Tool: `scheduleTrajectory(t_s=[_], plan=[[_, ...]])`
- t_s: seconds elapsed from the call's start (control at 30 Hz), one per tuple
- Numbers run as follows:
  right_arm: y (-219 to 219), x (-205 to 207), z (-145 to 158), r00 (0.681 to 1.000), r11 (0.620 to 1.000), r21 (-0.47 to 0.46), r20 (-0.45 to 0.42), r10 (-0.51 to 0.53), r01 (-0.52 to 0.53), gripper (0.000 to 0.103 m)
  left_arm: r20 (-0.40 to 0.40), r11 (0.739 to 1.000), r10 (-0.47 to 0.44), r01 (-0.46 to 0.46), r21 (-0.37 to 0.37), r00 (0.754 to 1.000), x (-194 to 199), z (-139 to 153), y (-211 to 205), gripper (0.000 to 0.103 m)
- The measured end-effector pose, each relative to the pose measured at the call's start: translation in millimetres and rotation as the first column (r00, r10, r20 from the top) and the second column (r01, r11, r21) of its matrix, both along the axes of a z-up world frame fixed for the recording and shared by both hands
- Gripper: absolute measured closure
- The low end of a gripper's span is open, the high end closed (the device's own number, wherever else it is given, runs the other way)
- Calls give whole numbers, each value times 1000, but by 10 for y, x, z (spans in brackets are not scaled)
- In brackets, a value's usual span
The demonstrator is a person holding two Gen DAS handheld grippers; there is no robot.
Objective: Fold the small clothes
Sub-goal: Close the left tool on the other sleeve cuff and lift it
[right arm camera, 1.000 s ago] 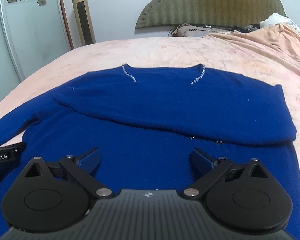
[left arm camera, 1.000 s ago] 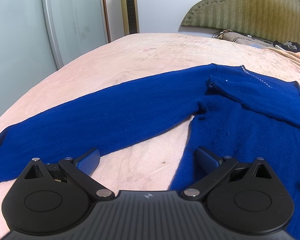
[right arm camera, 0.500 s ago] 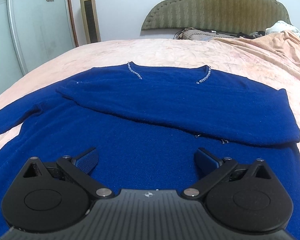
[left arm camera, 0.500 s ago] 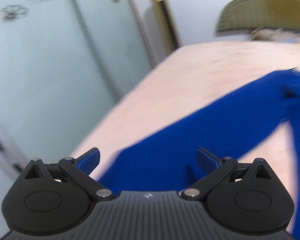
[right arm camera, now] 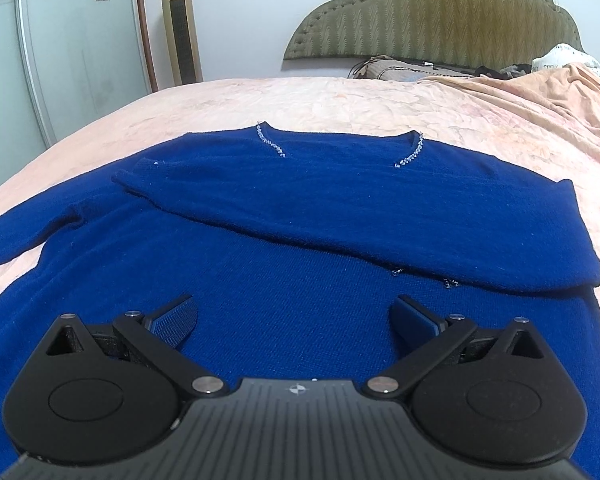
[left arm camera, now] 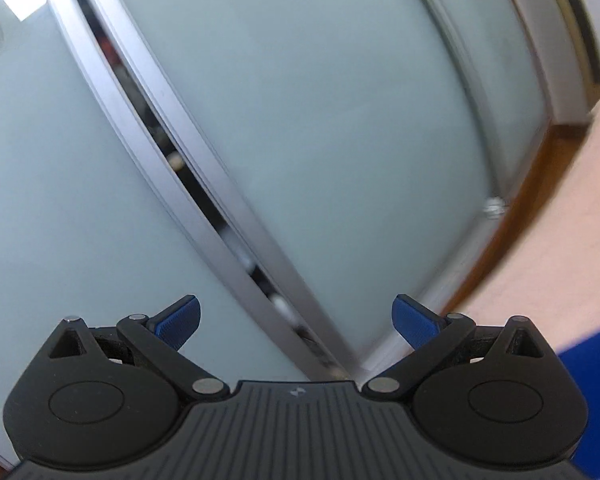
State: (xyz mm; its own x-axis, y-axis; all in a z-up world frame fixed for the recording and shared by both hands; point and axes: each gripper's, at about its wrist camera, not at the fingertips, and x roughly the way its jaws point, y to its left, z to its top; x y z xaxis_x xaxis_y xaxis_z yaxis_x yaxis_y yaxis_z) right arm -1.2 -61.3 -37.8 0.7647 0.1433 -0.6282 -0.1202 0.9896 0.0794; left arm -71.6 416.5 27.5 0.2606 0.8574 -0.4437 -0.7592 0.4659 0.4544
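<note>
Now: blue sweater (right arm camera: 300,280) lies flat on the pink-sheeted bed (right arm camera: 340,100), neckline toward the headboard (right arm camera: 432,12); its right sleeve is folded across the chest, its left sleeve (right arm camera: 16,240) stretches out to the bed's left edge; beaded trim marks the collar. Right hand-held gripper (right arm camera: 294,324) hangs over the lower body of the sweater, jaws spread wide, nothing between them. Left hand-held gripper (left arm camera: 296,322) likewise gapes empty; it faces the frosted sliding doors (left arm camera: 320,120) beside the bed, with only a corner of blue cloth at its lower right. Around: a gold tower fan (right arm camera: 181,24) by the wall, pillows and a rumpled peach blanket (right arm camera: 540,92) near the headboard; nothing lies on top of the garment. Against a second ago: left view has swung off the outstretched sleeve toward the doors; right view is nearly unchanged.
</note>
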Motion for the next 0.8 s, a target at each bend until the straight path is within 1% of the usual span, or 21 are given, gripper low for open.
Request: scheduleTrajectory(t_s=[0.03, 0.1, 0.13, 0.17, 0.2, 0.23, 0.3, 0.4, 0.43, 0.47, 0.5, 0.53, 0.6, 0.63, 0.67, 0.7, 0.73, 0.77, 0.8], plan=[[0, -1, -1, 1000, 1000, 0, 1, 0, 0, 0, 9, 998, -35, 35, -50, 999, -40, 14, -75, 0], [1, -1, -1, 1000, 1000, 0, 1, 1, -1, 0, 51, 978, -103, 110, -178, 993, -164, 53, -249, 0], [0, -1, 0, 1000, 1000, 1, 2, 1, -1, 0, 91, 955, -129, 149, -255, 987, -231, 68, -330, 0], [-1, -1, 0, 1000, 1000, 1, 2, 1, -1, 0, 139, 927, -147, 185, -327, 979, -291, 72, -381, 0], [1, 0, 0, 1000, 1000, 1, 2, 1, -1, 0, 183, 895, -151, 213, -392, 971, -337, 65, -414, 0], [0, -1, 0, 1000, 1000, 0, 2, 2, -2, 0, 230, 854, -146, 240, -461, 962, -375, 40, -433, 0], [-1, 0, 0, 1000, 1000, -1, 2, 4, -4, 0, 304, 757, -119, 284, -588, 945, -408, -29, -410, 1], [-10, -3, 1, 1000, 1000, 4, 4, 5, -5, 0, 392, 646, -48, 328, -690, 919, -415, -148, -315, 1], [-17, -5, 0, 1000, 1000, 9, 6, 5, -5, 0, 407, 619, -18, 330, -713, 913, -419, -181, -261, 1], [-28, -7, 1, 1000, 1000, 16, 7, 5, -5, 0, 431, 586, 19, 339, -736, 902, -436, -231, -208, 1], [-34, -7, -3, 1000, 1000, 20, 8, 5, -5, 0, 453, 560, 51, 350, -750, 890, -485, -276, -175, 1], [-43, -8, -5, 1000, 1000, 25, 10, 5, -5, 0, 466, 540, 89, 351, -765, 880, -487, -317, -149, 1], [-56, -11, -5, 1000, 999, 34, 12, 5, -6, 0, 479, 513, 168, 339, -789, 862, -476, -493, -76, 1], [-62, -9, -5, 1000, 999, 38, 13, 5, -6, 0, 494, 501, 210, 340, -795, 844, -497, -528, -60, 1], [-61, -10, -4, 1000, 999, 40, 13, 5, -6, 0, 517, 499, 252, 348, -794, 818, -529, -565, -29, 1], [-59, -8, -7, 1000, 999, 39, 13, 5, -6, 0, 536, 507, 283, 350, -788, 796, -558, -603, 1, 2], [-57, -7, -7, 1000, 999, 37, 13, 5, -6, 0, 550, 522, 313, 343, -781, 774, -578, -602, 30, 5], [-55, -6, -7, 1000, 999, 34, 13, 6, -6, 0, 558, 537, 341, 330, -776, 757, -591, -601, 79, 15], [-50, -5, -8, 1000, 1000, 30, 12, 6, -6, 0, 563, 544, 364, 321, -775, 742, -597, -606, 137, 31]])
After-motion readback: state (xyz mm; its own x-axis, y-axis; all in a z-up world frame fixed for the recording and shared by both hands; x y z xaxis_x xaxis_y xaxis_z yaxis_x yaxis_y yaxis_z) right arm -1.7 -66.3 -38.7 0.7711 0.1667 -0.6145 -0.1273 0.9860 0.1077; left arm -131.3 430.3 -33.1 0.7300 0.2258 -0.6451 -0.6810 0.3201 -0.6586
